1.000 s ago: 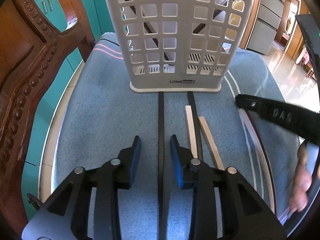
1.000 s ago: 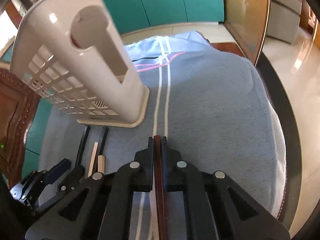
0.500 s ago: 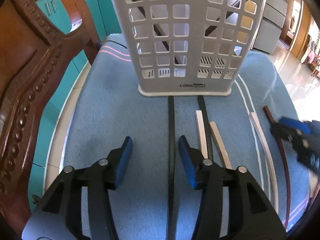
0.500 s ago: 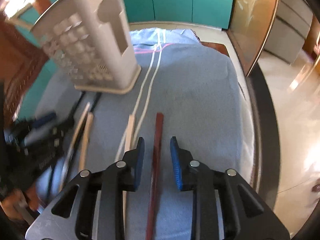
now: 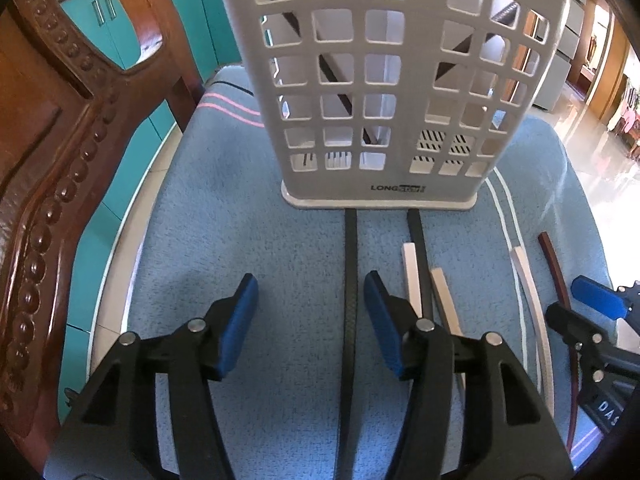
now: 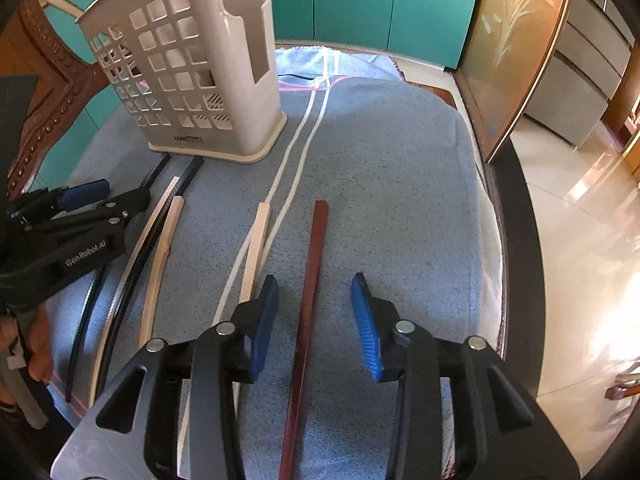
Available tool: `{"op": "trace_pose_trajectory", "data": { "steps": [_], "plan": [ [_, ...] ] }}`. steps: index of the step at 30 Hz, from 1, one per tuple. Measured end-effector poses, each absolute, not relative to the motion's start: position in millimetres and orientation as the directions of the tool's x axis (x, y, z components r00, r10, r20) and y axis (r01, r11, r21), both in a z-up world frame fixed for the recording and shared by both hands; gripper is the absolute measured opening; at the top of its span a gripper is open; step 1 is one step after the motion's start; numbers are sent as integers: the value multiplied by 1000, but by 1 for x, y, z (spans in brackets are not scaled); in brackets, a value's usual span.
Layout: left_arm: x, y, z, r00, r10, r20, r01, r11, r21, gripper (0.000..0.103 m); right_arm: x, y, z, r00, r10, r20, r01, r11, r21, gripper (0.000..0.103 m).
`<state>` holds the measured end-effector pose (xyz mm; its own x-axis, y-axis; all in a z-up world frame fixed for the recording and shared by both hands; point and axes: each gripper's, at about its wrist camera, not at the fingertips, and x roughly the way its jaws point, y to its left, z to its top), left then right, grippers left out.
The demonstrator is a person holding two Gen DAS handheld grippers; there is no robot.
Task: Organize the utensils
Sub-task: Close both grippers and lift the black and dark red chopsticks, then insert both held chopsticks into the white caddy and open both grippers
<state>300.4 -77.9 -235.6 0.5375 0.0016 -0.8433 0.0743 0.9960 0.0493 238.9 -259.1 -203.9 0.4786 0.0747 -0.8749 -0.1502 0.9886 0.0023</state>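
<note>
A beige slotted utensil holder [image 5: 384, 92] stands upright on a blue towel [image 5: 260, 240]; it also shows in the right wrist view [image 6: 192, 76]. Several chopsticks lie flat in front of it: black ones [image 5: 350, 280], pale wooden ones [image 5: 412, 276] and a dark red one [image 6: 310, 280]. My left gripper [image 5: 310, 312] is open and empty, low over a black chopstick that runs between its fingers. My right gripper [image 6: 314, 316] is open, with the red chopstick lying on the towel between its fingers. A dark stick leans inside the holder [image 5: 336, 88].
A carved wooden chair back [image 5: 60, 140] rises close on the left. The towel covers a round table with a dark rim [image 6: 516, 220]. Teal cabinets [image 6: 380, 4] stand behind. A tiled floor lies to the right.
My right gripper has let go of the red chopstick, which now lies on the towel, and its jaws have opened wider. My left gripper has opened wider and moved a little toward the holder.
</note>
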Motion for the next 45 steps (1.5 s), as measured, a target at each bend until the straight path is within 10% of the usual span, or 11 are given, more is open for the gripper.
{"op": "trace_pose_trajectory", "data": {
  "steps": [9, 33, 45],
  "plan": [
    [301, -78, -234, 507, -86, -858, 156, 988, -7, 7, 237, -261, -200, 497, 90, -863, -134, 991, 25, 8],
    [200, -30, -38, 828, -351, -437, 308, 936, -170, 7, 162, -325, 17, 833, 430, -348, -316, 886, 339, 7],
    [266, -2, 39, 974, -151, -171, 103, 960, -261, 7, 216, -309, 78, 938, 322, -129, -246, 880, 406, 7]
  ]
}}
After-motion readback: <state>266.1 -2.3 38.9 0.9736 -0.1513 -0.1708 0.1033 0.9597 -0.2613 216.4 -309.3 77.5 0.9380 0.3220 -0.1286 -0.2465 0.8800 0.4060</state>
